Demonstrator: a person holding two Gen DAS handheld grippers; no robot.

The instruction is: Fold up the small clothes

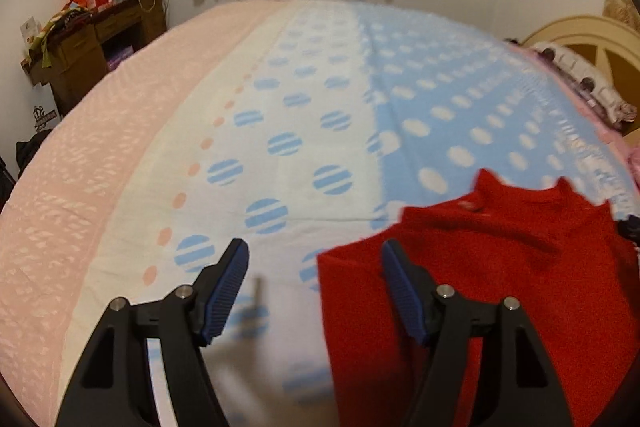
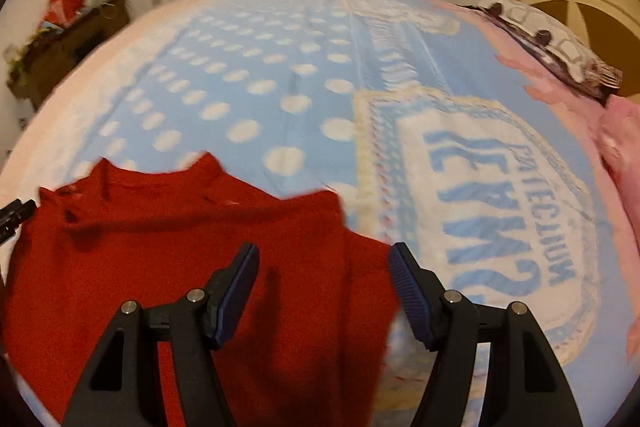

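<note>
Red garment lies spread flat on the bed's blue dotted blanket, neckline toward the far side. Left tongs stand wide apart over the garment's left edge, gripping nothing. Right tongs likewise wide apart above its right edge, empty.
</note>
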